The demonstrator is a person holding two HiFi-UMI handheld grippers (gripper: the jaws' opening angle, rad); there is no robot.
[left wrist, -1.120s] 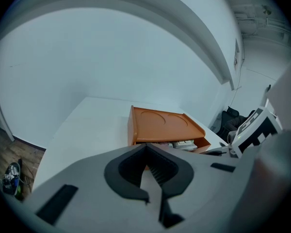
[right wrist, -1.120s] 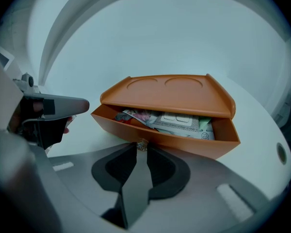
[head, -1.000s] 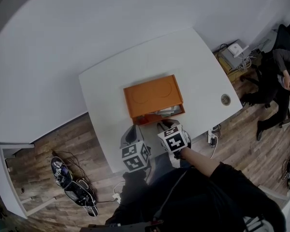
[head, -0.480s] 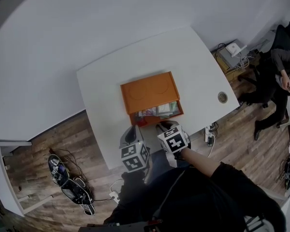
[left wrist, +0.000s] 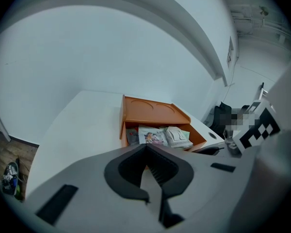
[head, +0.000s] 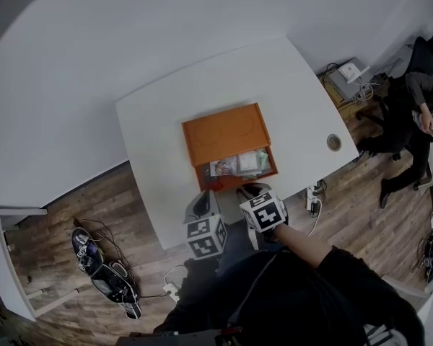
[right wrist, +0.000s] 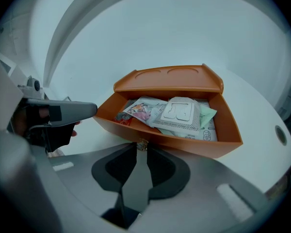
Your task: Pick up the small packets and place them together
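Observation:
An orange box [head: 226,132] stands on the white table [head: 159,128], its drawer [right wrist: 184,144] pulled out toward me. Inside lie several small packets: a colourful one [right wrist: 138,109], a white one [right wrist: 179,113] and a green one [right wrist: 209,113]. They also show in the head view as a cluster of packets [head: 239,164]. My right gripper [right wrist: 142,144] is shut on the drawer's small brass knob [right wrist: 142,142]. My left gripper [left wrist: 146,147] hangs just in front of the box's left corner, shut and empty.
A round cable hole [head: 334,142] sits near the table's right edge. A person [head: 418,114] sits beyond the table at the right, beside cables and a power strip. Shoes [head: 101,272] lie on the wooden floor at the left.
The drawer has slid further out toward me with my right gripper, baring more of the packets. My left gripper has drawn back a little too.

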